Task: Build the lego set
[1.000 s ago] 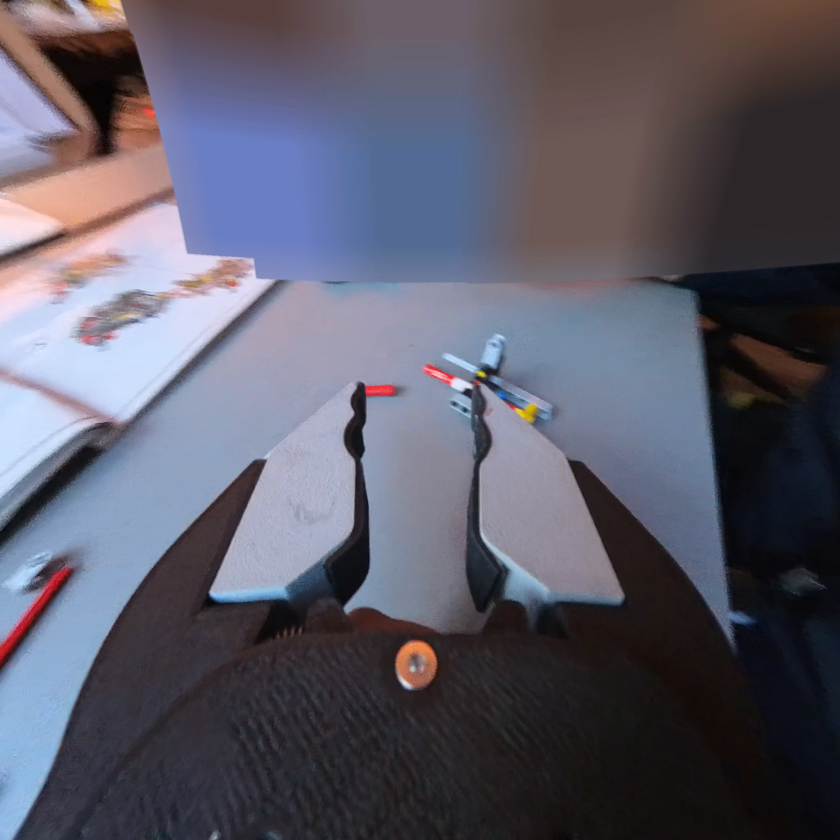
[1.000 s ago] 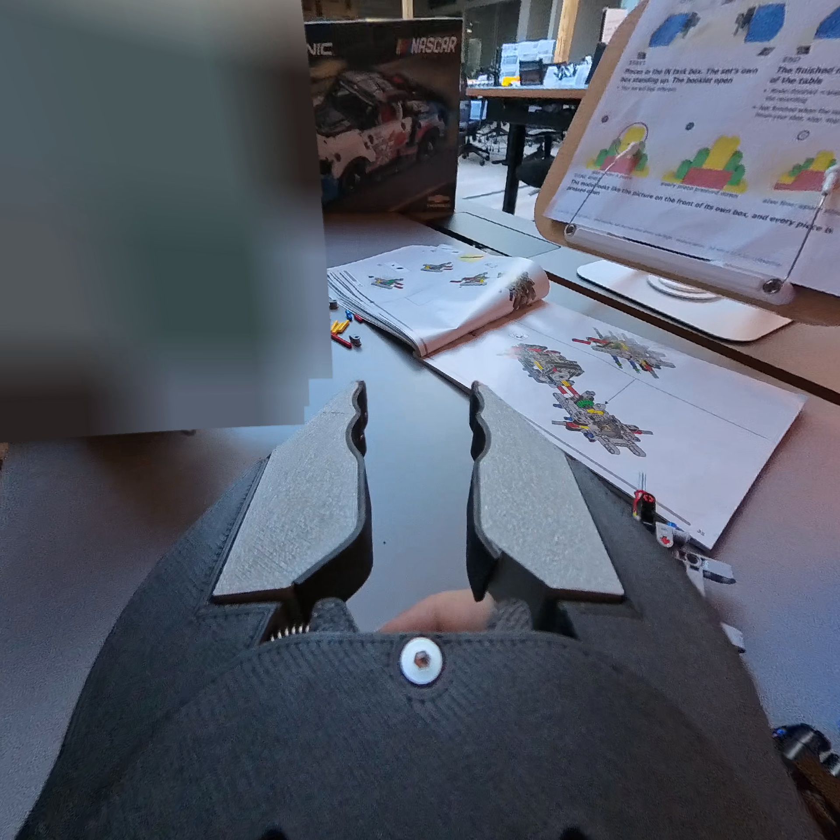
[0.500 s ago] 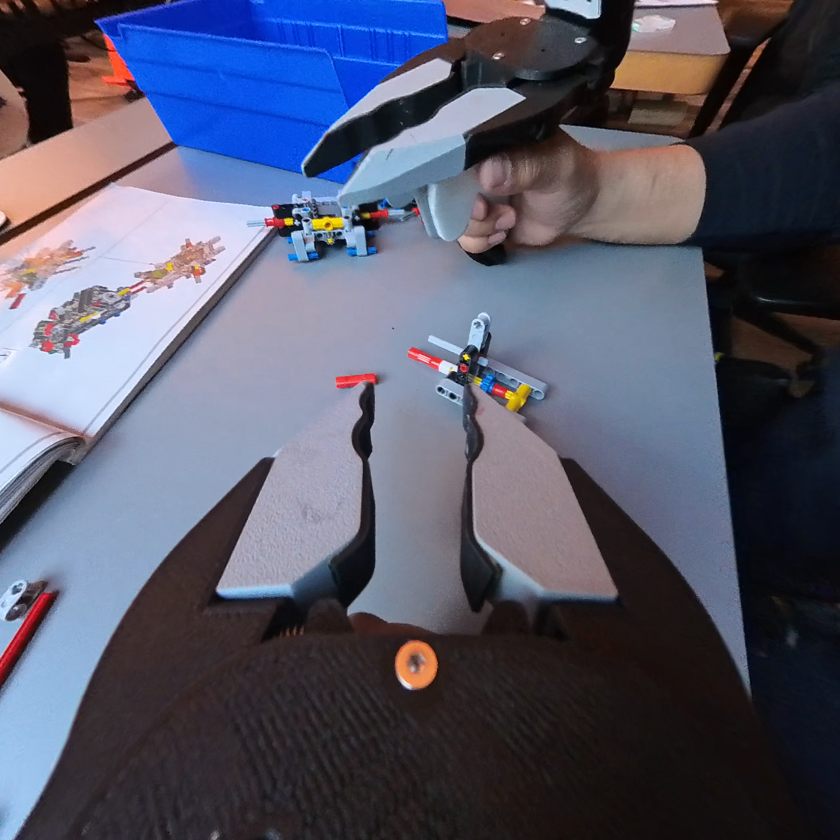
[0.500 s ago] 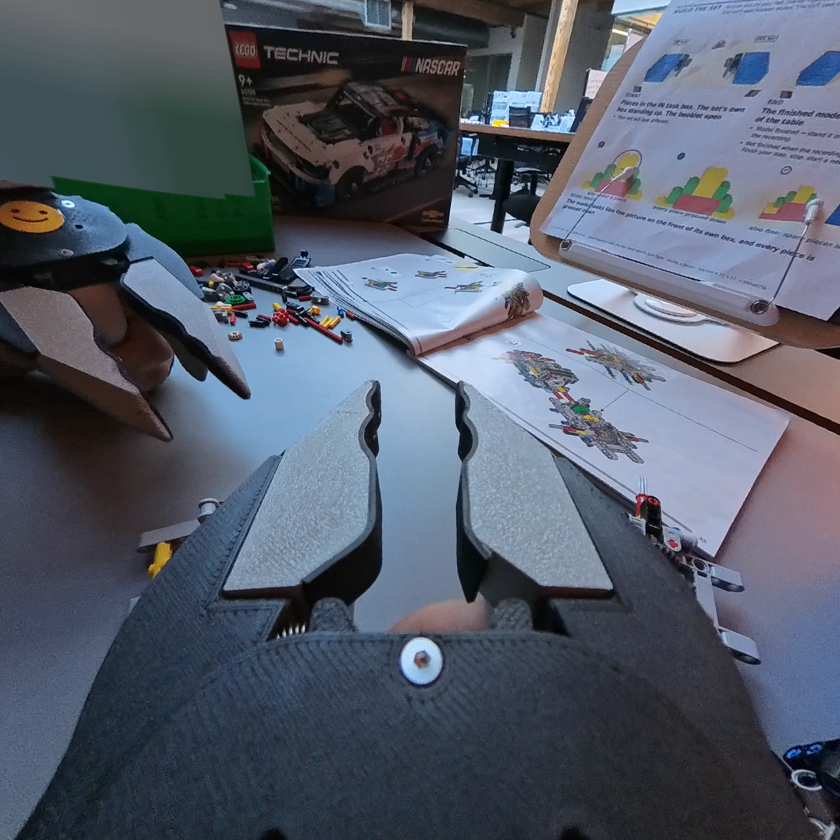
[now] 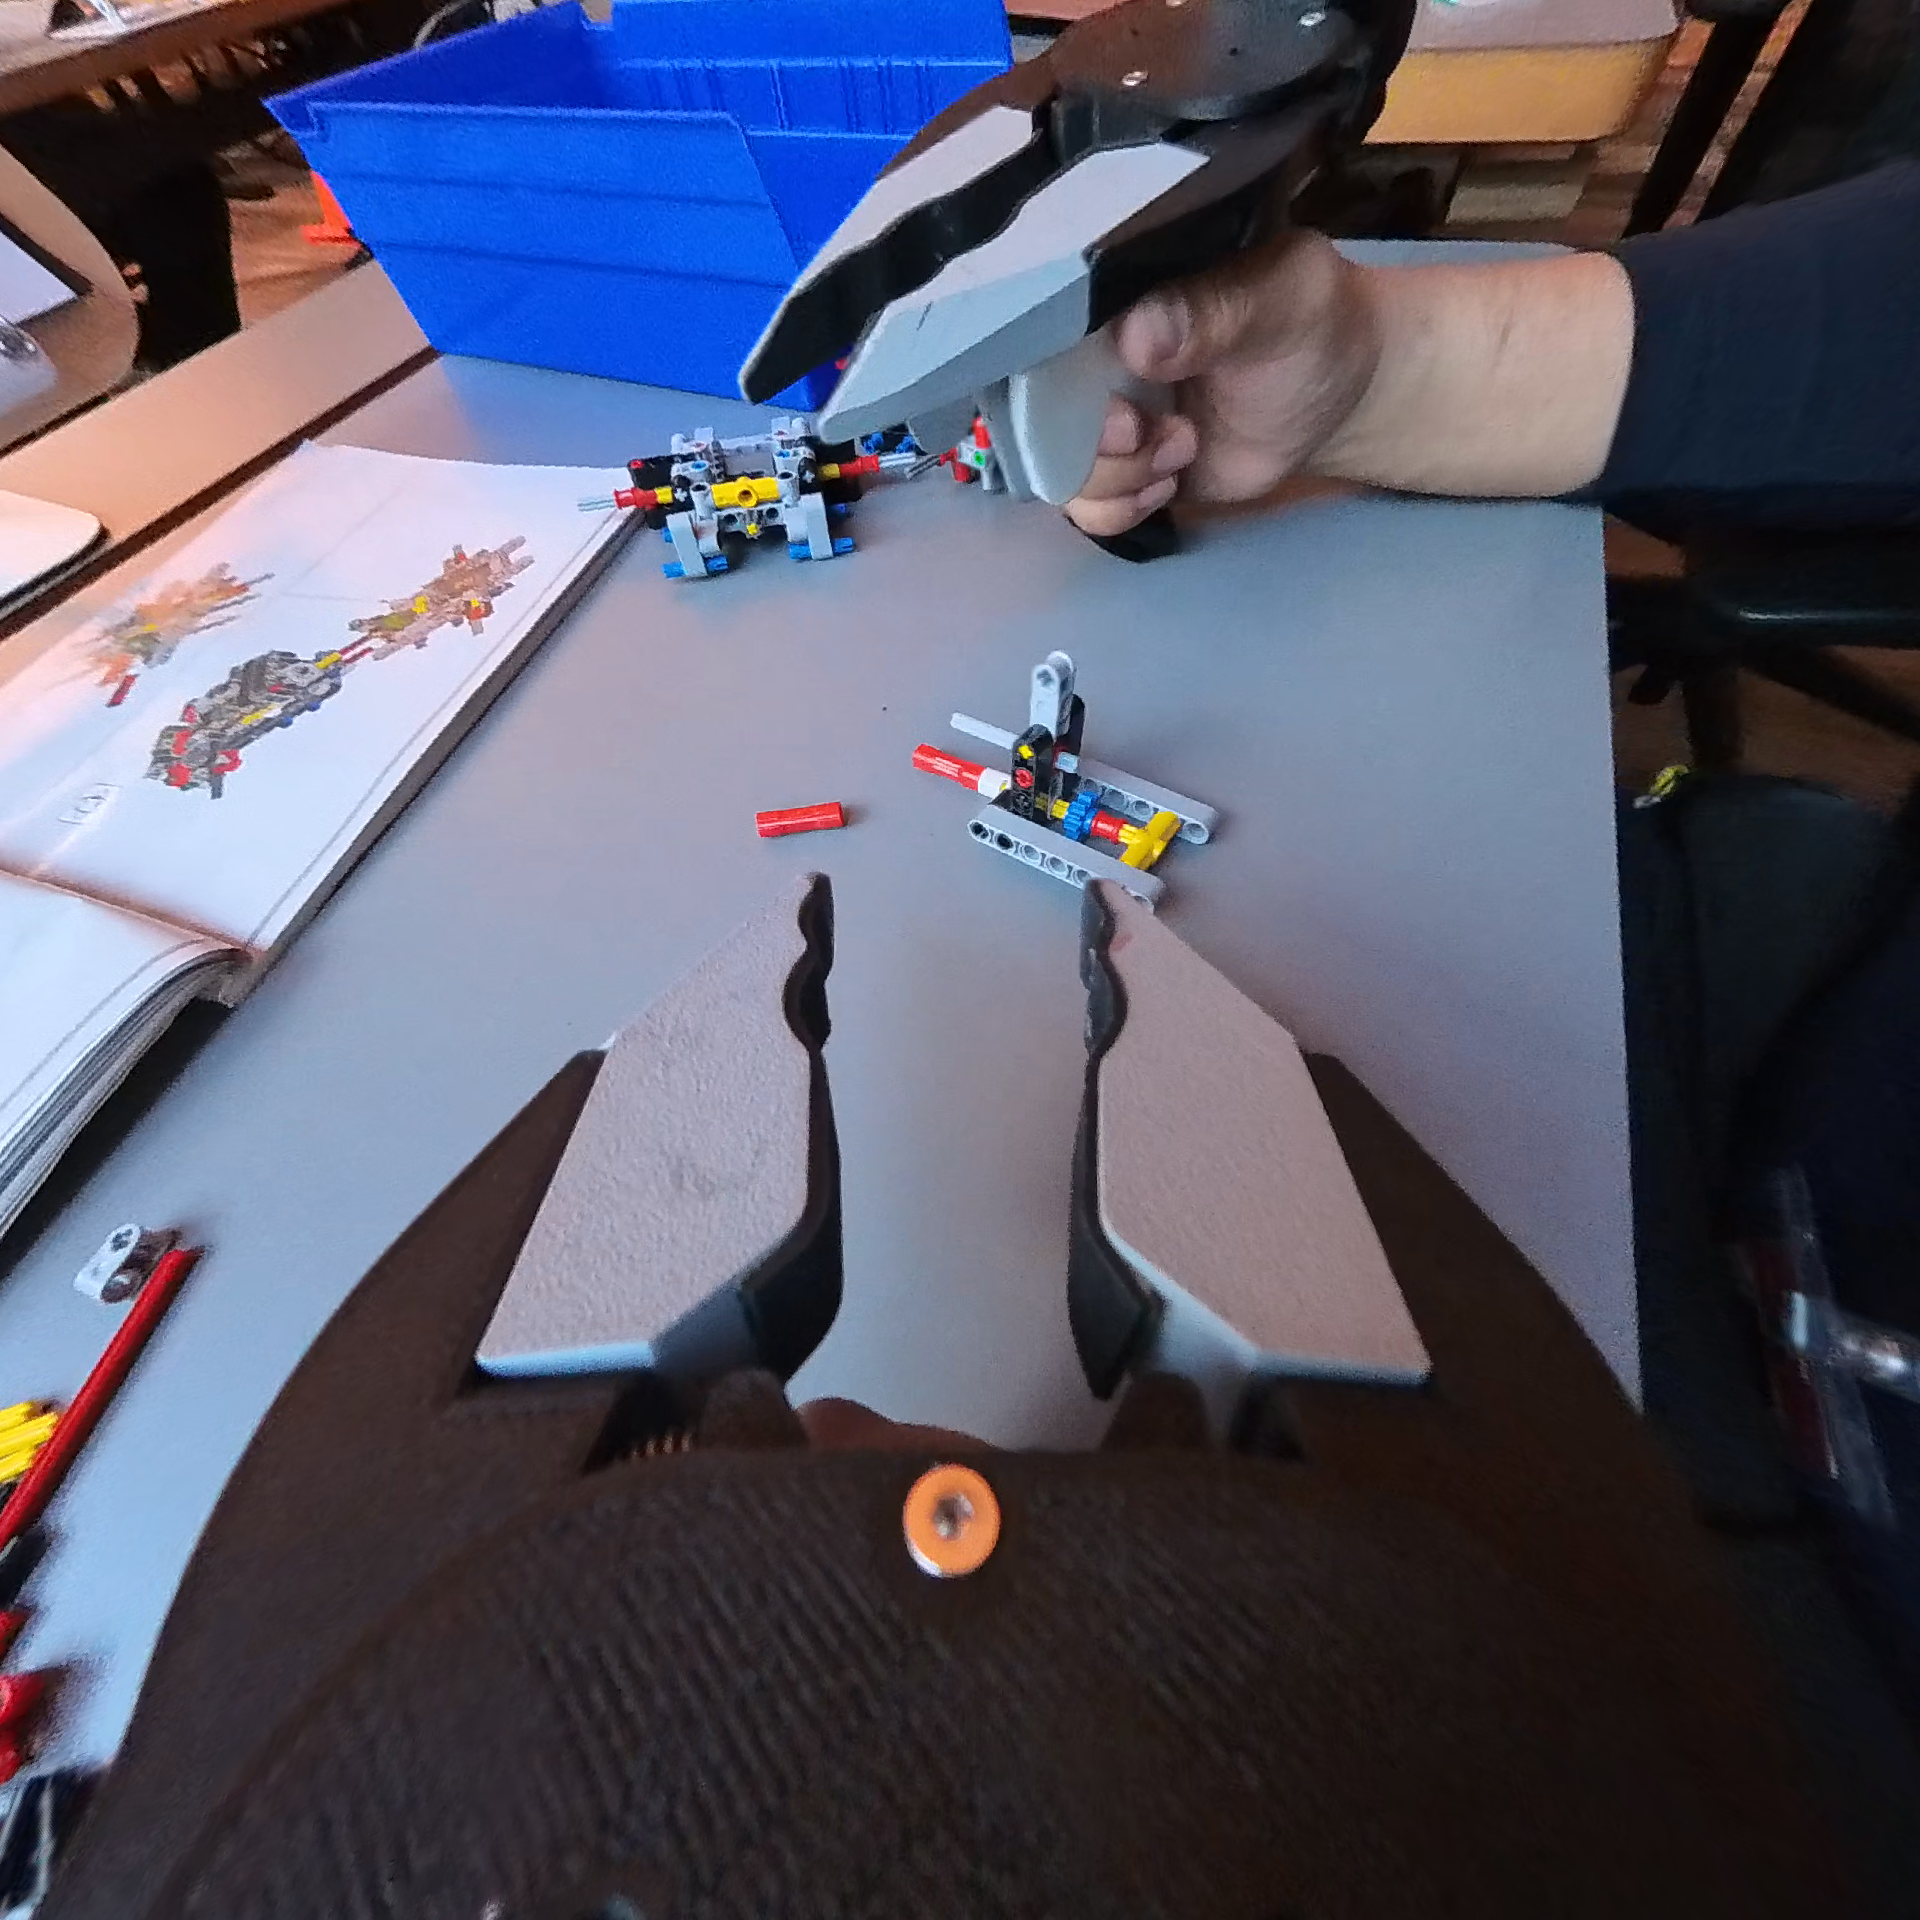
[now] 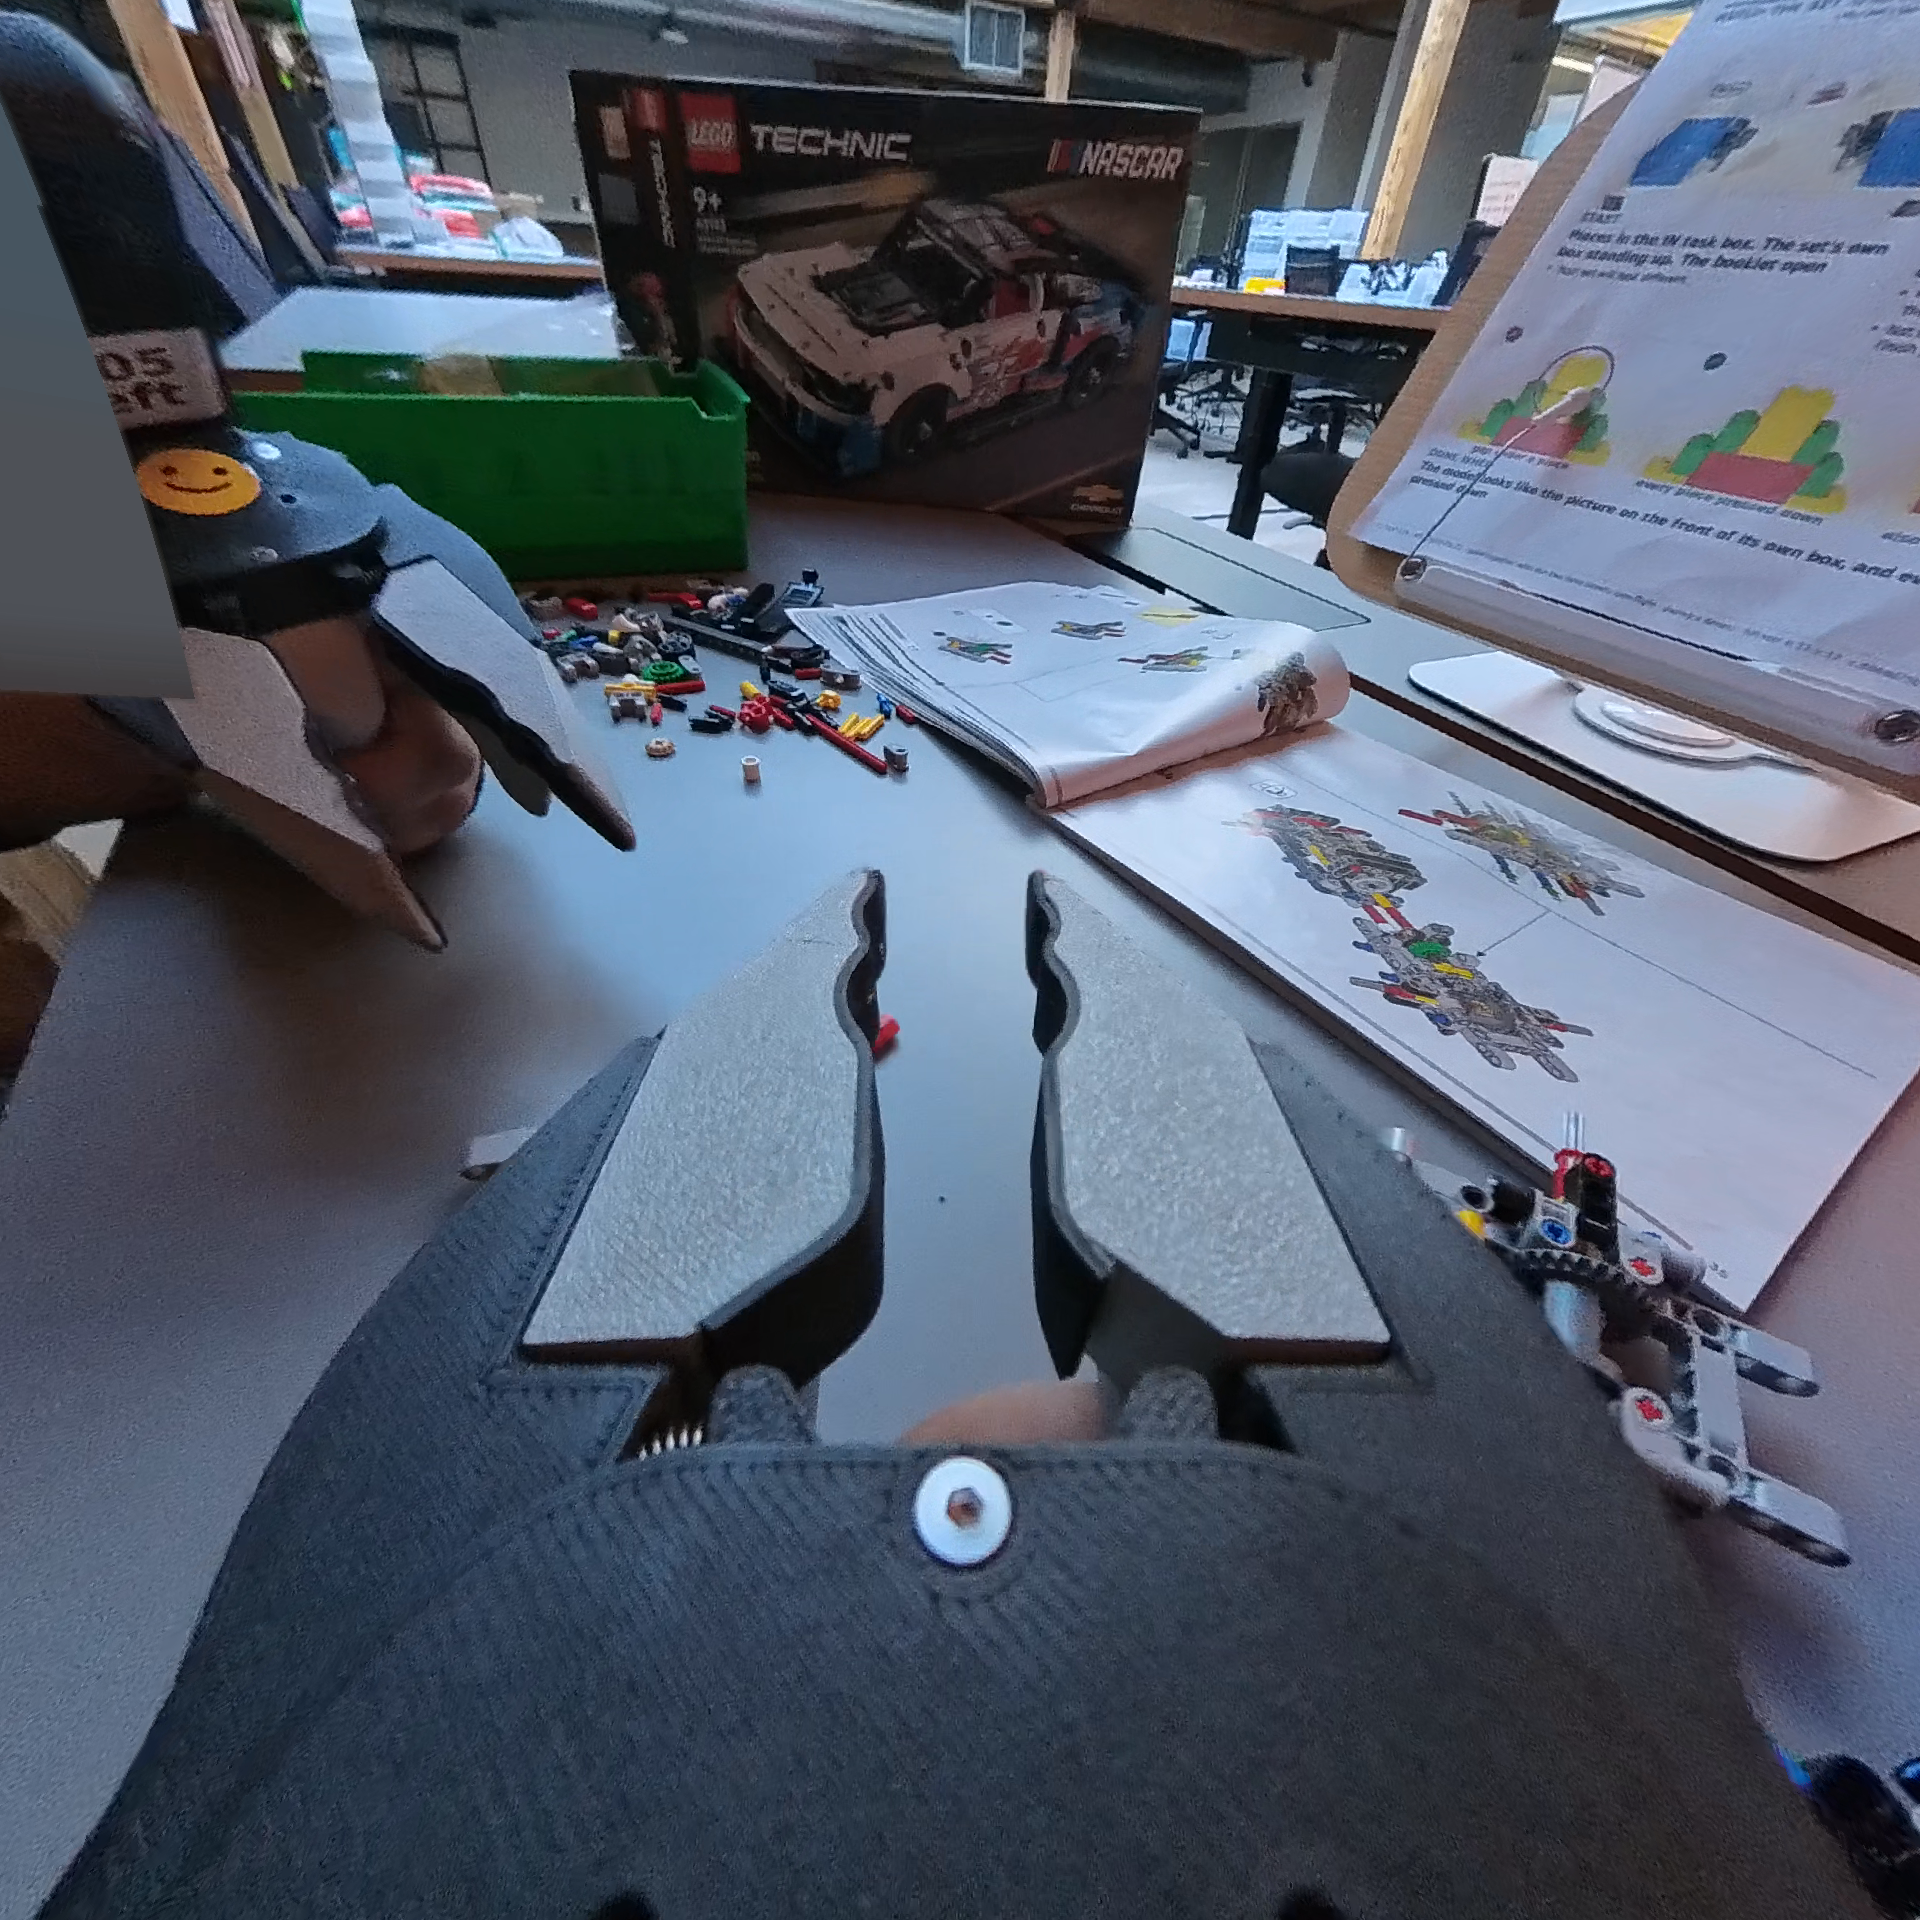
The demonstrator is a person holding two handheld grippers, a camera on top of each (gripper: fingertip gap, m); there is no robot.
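Left wrist view: left tongs gape empty over the surface, red pin just ahead-left, small grey-beam assembly ahead-right. Right tongs hover part-open, empty. Approaching low and centring on one piece looks wise.

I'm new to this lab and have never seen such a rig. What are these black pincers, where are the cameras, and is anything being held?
They are hand-held two-finger grippers, one in each of a person's hands, each with a camera looking along its fingers. One picture is from the left gripper, the other from the right gripper. Both are open and hold nothing. On the grey table ahead of the left gripper lie a small red pin and a small brick assembly. An open instruction booklet, loose bricks, a green bin and a blue bin are around.
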